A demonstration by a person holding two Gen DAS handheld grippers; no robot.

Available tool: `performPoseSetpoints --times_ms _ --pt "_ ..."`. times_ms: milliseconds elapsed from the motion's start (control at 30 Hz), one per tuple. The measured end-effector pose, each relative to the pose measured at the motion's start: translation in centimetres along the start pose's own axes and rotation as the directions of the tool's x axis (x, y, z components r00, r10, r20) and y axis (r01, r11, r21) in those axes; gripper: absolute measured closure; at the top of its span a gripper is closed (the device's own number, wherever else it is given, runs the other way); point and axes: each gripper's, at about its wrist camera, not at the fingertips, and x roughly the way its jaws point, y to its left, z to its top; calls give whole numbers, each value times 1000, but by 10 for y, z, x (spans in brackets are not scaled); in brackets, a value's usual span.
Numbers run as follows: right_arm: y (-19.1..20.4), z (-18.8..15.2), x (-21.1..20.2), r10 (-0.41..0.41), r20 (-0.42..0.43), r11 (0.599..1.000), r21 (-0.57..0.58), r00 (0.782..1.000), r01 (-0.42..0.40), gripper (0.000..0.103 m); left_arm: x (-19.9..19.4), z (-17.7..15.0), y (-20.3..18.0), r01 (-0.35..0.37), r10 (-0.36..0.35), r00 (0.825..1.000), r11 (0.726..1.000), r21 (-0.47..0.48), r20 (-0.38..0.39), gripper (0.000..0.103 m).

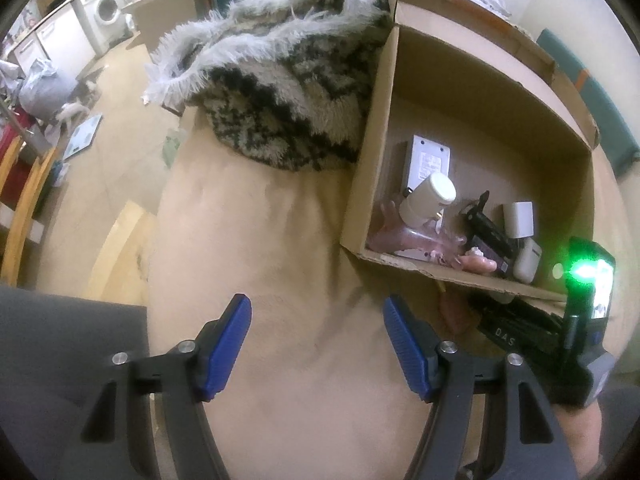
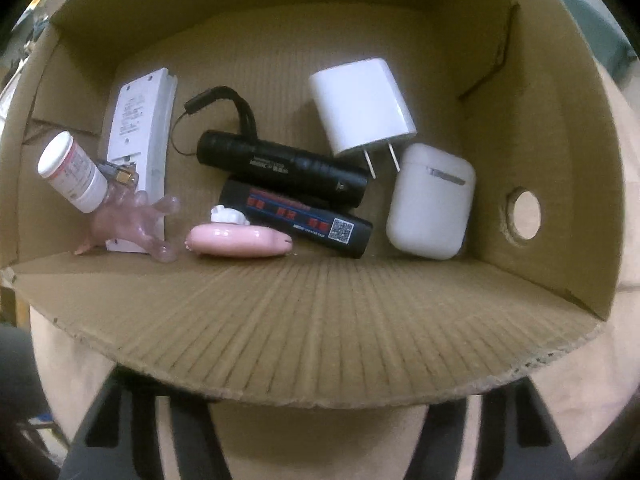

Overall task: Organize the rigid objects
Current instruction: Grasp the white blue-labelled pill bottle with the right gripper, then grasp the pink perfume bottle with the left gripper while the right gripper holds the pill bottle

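Right gripper (image 2: 316,432) fingertips hidden beneath cardboard box (image 2: 320,340) flap.

The room is cluttered and warmly lit, with a pale tan floor (image 1: 120,92) running back to a white washing machine (image 1: 105,8) set beside white cabinets (image 1: 60,44) along the far wall. Nearer, a beige cushioned surface (image 1: 256,232) carries a shaggy grey-and-black throw (image 1: 276,80). At the left edge stand yellow wooden rails (image 1: 28,200), with a grey bundle (image 1: 44,92) behind them.
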Motion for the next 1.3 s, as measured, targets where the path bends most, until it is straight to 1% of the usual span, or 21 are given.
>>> performPoseSetpoints --times_ms 33,167,267,367,467,533,600,667,767,833,900,1067,1233,1300 --pt "1 0 -2 3 0 1000 -5 1000 -3 54 1 0 -1 3 -3 1000 1000 2 -4 37" --pt "1 -5 -13 12 -18 1000 -15 1000 -13 54 5 -2 -9 -5 5 1000 999 32 -8 37" --pt "-2 -11 -29 54 -45 999 -4 998 -54 54 7 -4 -12 -16 16 1000 999 47 -6 37" --pt "-6 -18 -55 83 -34 996 -20 996 -83 54 9 -5 -12 -20 21 1000 998 52 -11 37" --pt "-9 -22 -81 111 5 993 -34 994 -110 54 11 -6 -14 -22 22 1000 998 60 -11 37" --pt "-16 -22 -99 131 59 991 -41 990 -129 54 11 -7 -16 -13 14 1000 998 68 -10 37" --pt "-24 -25 -118 159 134 987 -41 978 -154 54 13 -8 -21 -1 1 1000 997 77 -10 37" --pt "-31 -26 -127 156 208 988 -36 966 -152 54 17 -10 -29 3 -1 1000 996 87 -27 37" --pt "-53 -22 -132 168 273 982 37 947 -184 54 25 -13 -47 15 -9 998 994 111 -57 37" --pt "-60 -19 -129 180 284 975 79 942 -210 54 30 -17 -65 16 -8 998 990 140 -61 37" --pt "-67 -16 -129 185 278 970 104 942 -221 54 34 -20 -81 14 -5 998 987 157 -56 37" --pt "-72 -9 -128 190 282 966 120 940 -231 54 56 -27 -121 12 -1 998 986 169 -64 37" --pt "-80 -9 -133 174 311 963 143 934 -227 54 80 -28 -144 -19 33 996 984 176 -79 37" --pt "-84 -8 -135 178 318 960 152 931 -235 54 89 -28 -152 -28 47 995 979 200 -90 37"
